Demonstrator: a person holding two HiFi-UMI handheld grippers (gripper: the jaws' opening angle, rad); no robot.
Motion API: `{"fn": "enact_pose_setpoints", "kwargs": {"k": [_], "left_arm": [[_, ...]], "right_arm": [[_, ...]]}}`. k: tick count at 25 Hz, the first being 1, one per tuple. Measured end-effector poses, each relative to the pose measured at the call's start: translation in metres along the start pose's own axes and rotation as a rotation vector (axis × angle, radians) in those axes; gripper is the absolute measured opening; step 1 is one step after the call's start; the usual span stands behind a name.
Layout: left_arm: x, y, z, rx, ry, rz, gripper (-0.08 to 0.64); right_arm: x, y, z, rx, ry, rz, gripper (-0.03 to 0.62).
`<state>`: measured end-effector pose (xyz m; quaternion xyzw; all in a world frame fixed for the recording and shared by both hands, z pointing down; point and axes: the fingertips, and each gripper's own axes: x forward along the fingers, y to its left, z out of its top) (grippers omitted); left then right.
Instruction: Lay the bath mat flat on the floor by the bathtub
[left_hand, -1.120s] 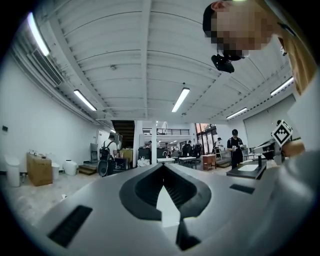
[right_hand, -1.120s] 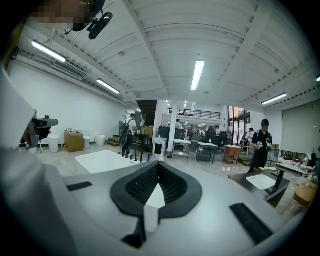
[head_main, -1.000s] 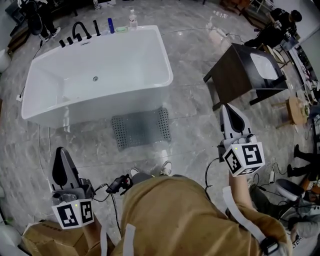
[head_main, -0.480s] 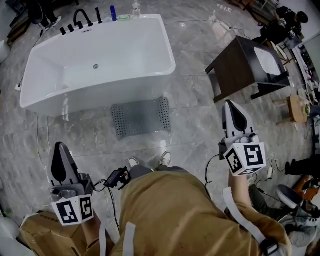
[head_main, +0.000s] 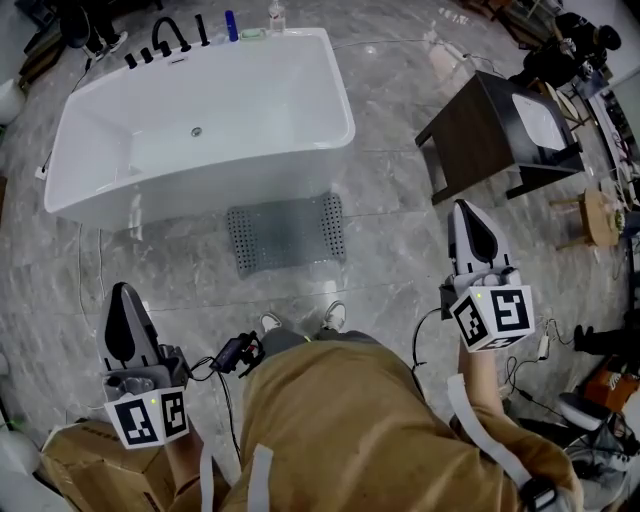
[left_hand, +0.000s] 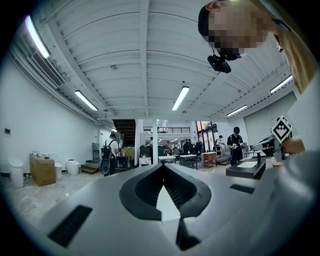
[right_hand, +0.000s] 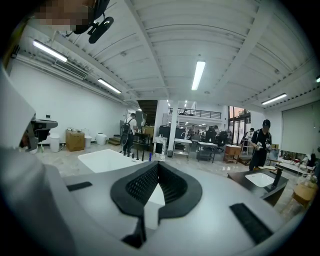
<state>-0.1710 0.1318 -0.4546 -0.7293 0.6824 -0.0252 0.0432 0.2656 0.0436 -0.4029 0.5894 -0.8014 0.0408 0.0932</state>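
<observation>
A grey perforated bath mat lies flat on the marble floor against the long side of the white bathtub, just ahead of the person's shoes. My left gripper is held at the lower left, well short of the mat, shut and holding nothing. On the right my right gripper hovers over bare floor, also shut and empty. Each gripper view shows its jaws closed together, with only the room beyond. The tub's rim shows in the right gripper view.
A dark washstand with a white basin stands right of the tub. Black taps and bottles line the tub's far end. A cardboard box sits at my lower left. Cables trail on the floor at right. Other people stand far off.
The head view has shifted slightly, so tub and mat sit a little lower in frame. Both grippers keep their places and stay shut.
</observation>
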Motion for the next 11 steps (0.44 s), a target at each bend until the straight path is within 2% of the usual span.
{"fn": "enact_pose_setpoints", "kwargs": {"k": [11], "left_arm": [[-0.0066, -0.0030, 0.0016, 0.005, 0.000, 0.010, 0.005]], "right_arm": [[-0.0045, -0.0047, 0.0023, 0.003, -0.016, 0.000, 0.005]]}}
